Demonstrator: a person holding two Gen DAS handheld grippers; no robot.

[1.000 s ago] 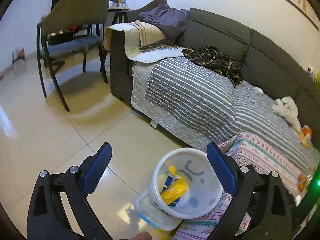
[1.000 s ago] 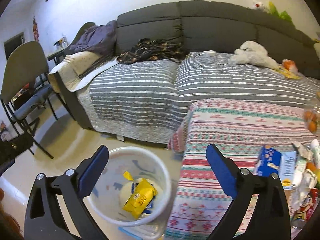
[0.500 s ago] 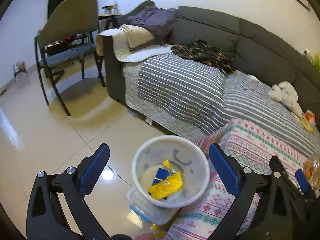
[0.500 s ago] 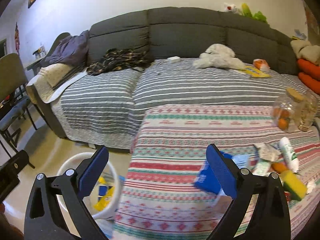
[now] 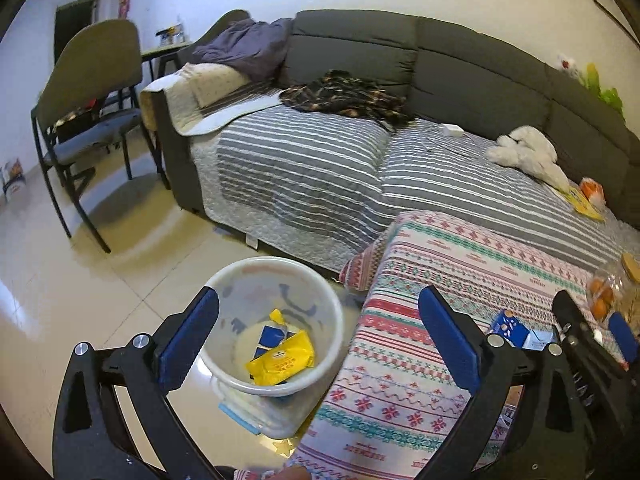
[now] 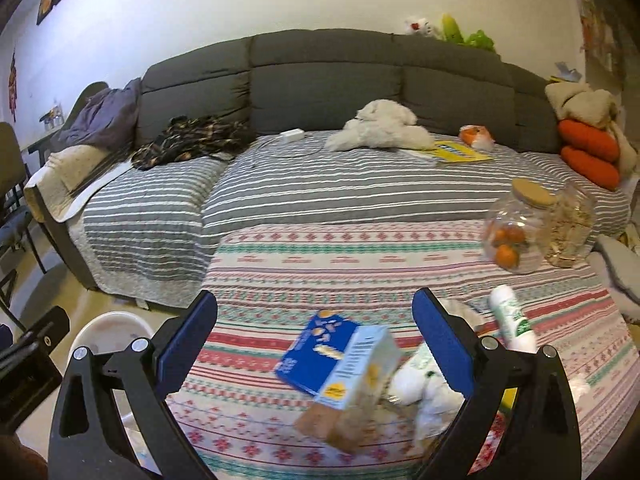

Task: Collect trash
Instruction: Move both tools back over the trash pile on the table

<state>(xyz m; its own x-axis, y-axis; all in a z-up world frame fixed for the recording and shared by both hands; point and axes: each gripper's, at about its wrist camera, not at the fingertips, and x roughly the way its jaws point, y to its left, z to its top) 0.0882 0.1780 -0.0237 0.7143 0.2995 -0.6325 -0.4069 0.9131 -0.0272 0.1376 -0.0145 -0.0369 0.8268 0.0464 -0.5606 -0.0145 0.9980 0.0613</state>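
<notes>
A white trash bin [image 5: 276, 312] stands on the floor beside the patterned table [image 5: 460, 264]; a yellow packet [image 5: 280, 358] and blue wrapper lie inside. My left gripper [image 5: 318, 338] is open and empty above the bin's right rim. My right gripper [image 6: 314, 338] is open and empty over the table, just above a blue cracker box [image 6: 340, 356]. White crumpled wrappers [image 6: 420, 384] and a white tube [image 6: 512, 320] lie to the box's right. The bin's rim [image 6: 108, 324] shows at the left of the right wrist view. The right gripper also shows in the left wrist view [image 5: 592, 344].
A grey sofa [image 6: 360, 80] with a striped cover holds clothes, a white plush toy [image 6: 380, 128] and a yellow book. Two glass jars [image 6: 520, 232] stand at the table's right. A chair [image 5: 92, 100] stands on the tiled floor at left. A clear lidded container [image 5: 256, 412] lies under the bin.
My right gripper has swung right from the bin to over the table's trash. My left gripper has turned right, with the bin now left of centre. Both stay open.
</notes>
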